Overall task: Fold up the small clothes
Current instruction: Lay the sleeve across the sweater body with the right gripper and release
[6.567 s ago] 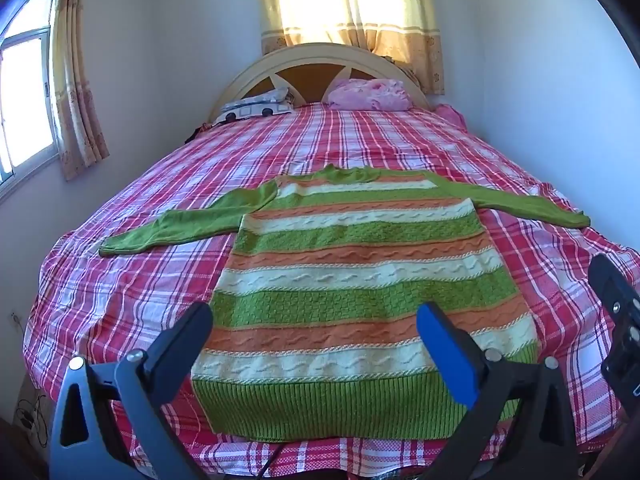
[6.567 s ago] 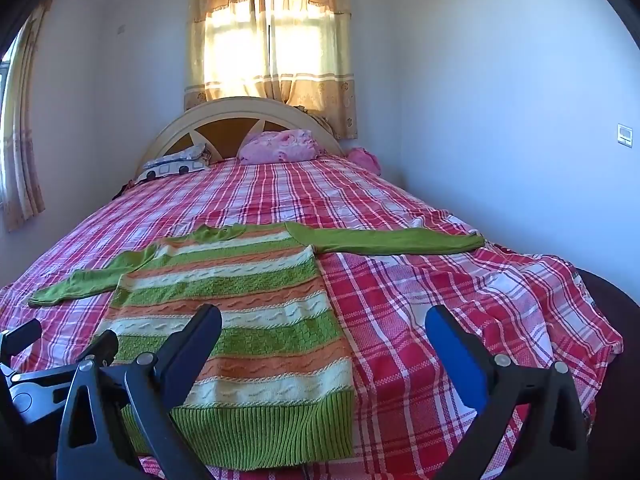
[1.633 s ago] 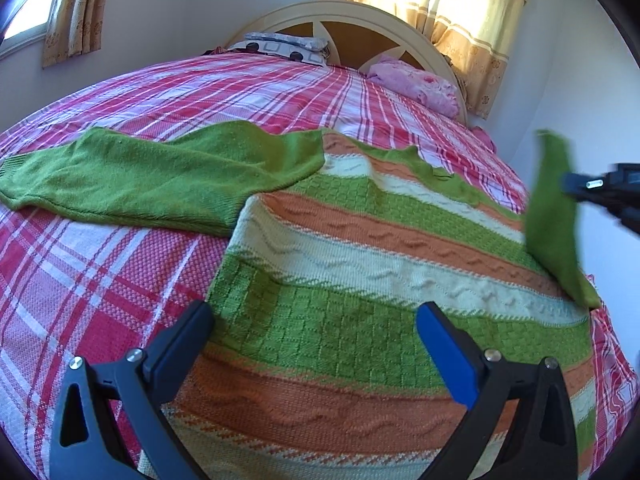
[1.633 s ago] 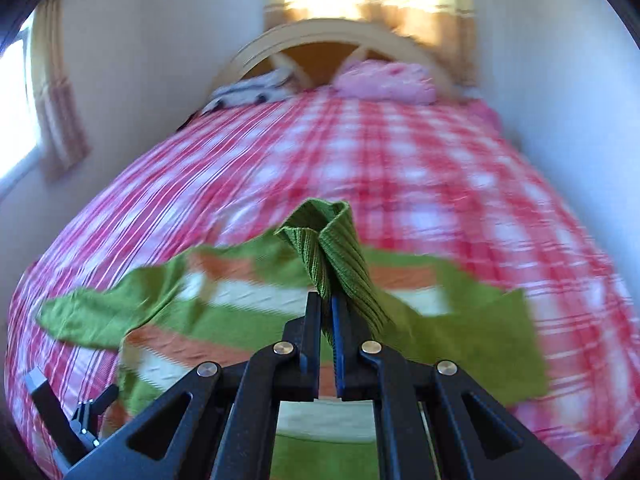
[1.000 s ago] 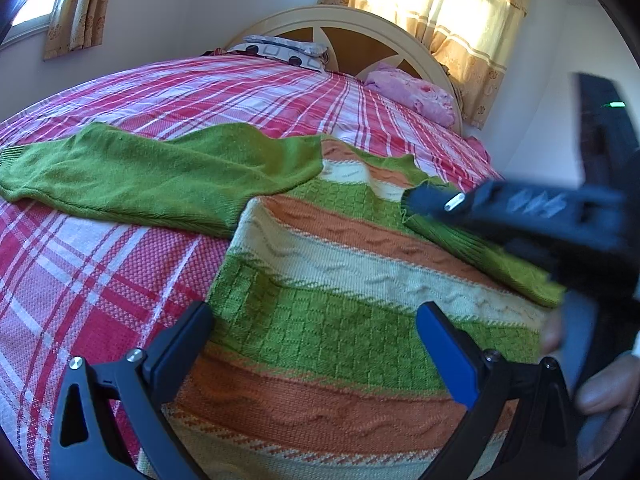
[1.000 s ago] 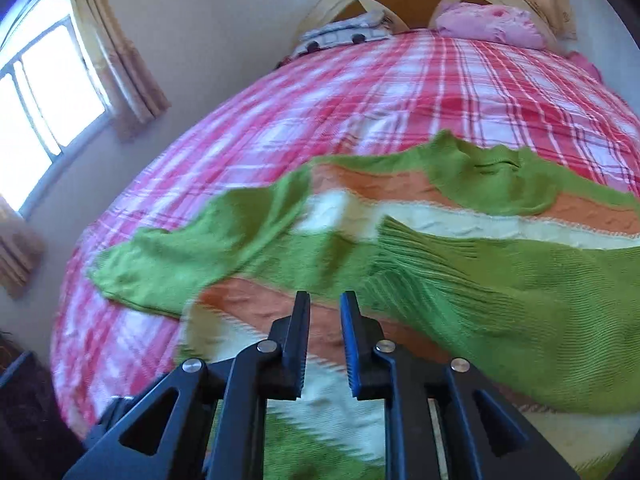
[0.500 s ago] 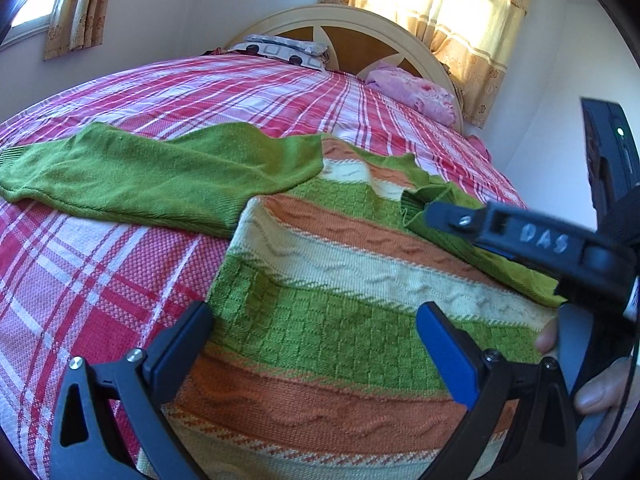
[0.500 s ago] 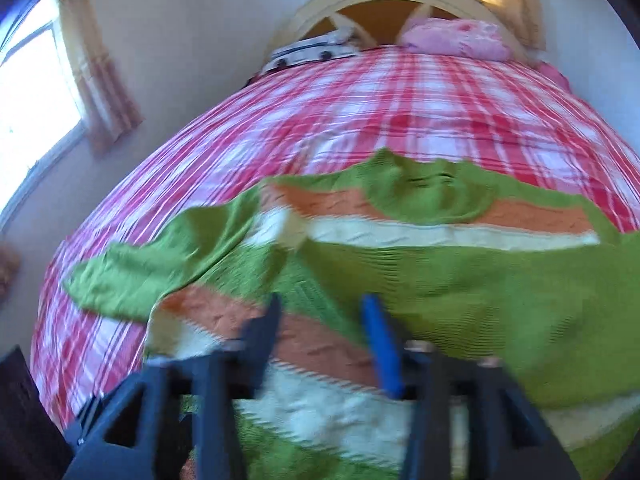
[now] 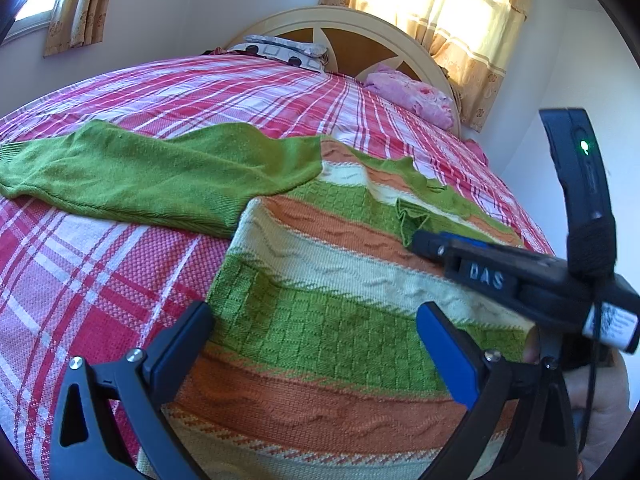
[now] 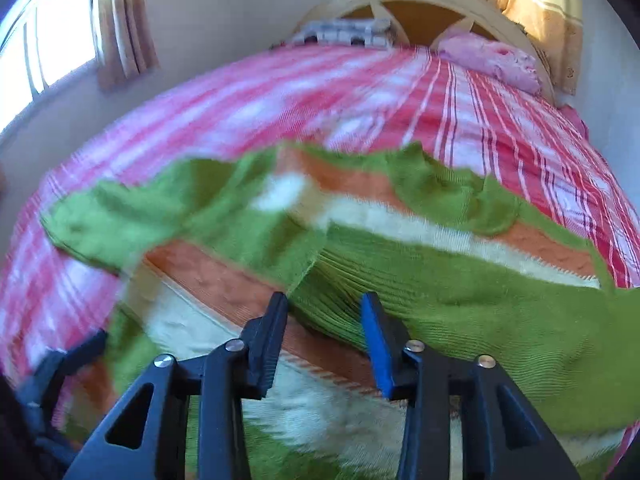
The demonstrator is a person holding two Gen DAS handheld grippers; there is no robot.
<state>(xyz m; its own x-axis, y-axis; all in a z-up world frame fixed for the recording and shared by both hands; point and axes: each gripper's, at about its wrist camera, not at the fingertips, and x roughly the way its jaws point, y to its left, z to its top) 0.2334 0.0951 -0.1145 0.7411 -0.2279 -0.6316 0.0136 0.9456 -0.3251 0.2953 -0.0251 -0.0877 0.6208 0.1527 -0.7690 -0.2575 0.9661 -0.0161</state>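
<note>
A striped knit sweater [image 9: 340, 248] in green, orange and cream lies flat on the bed. Its left sleeve [image 9: 140, 176] stretches out to the left. The right sleeve [image 10: 460, 304] is folded across the chest, its ribbed cuff [image 9: 412, 212] near the middle. My left gripper [image 9: 312, 312] hovers open over the sweater's lower body with nothing between its fingers. My right gripper [image 10: 324, 300] points down at the cuff; its jaws are closing but still stand apart, the cuff's edge between the tips, not pinched. The left wrist view shows it [image 9: 418, 236] from the side.
A red plaid bedcover [image 9: 80, 280] spreads under everything. A pink pillow [image 9: 408, 92] and a patterned pillow [image 9: 280, 50] lie against the curved headboard [image 9: 360, 40]. A person's hand [image 9: 600, 400] holds the right gripper at the right edge. A wall runs close along the bed's right side.
The right gripper's jaws swung wide half a second ago and have narrowed again, sinking slightly toward the cuff. The folded sleeve stays on the chest. The left gripper has not moved.
</note>
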